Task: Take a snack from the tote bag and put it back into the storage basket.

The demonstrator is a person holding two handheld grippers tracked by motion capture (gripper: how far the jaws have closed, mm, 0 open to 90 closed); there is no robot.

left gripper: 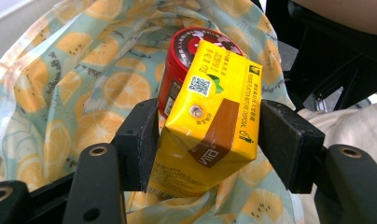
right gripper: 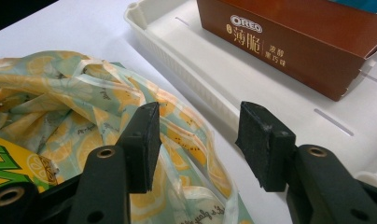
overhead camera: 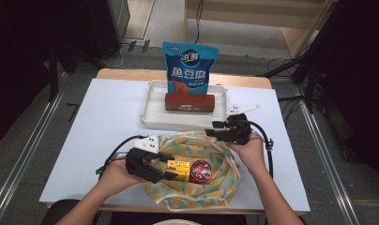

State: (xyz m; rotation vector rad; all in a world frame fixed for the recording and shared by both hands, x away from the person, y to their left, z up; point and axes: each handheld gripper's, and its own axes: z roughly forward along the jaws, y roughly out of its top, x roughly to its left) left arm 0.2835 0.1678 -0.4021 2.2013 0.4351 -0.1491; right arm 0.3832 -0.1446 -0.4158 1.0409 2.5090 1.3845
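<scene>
Yellow carton [left gripper: 210, 116] between left tongs [left gripper: 210, 140]

Red can [left gripper: 177, 74] half behind carton [left gripper: 210, 121]

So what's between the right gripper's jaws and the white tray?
In the right gripper view, the bag's rim, then bare table; the right gripper is open before the tray.

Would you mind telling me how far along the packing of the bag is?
Done: the red can already sits inside the patterned bag. In hand: the left claw grips the yellow drink carton over the bag. Left: the brown biscuit box and blue snack pouch are on the white tray. The right claw is open.
</scene>
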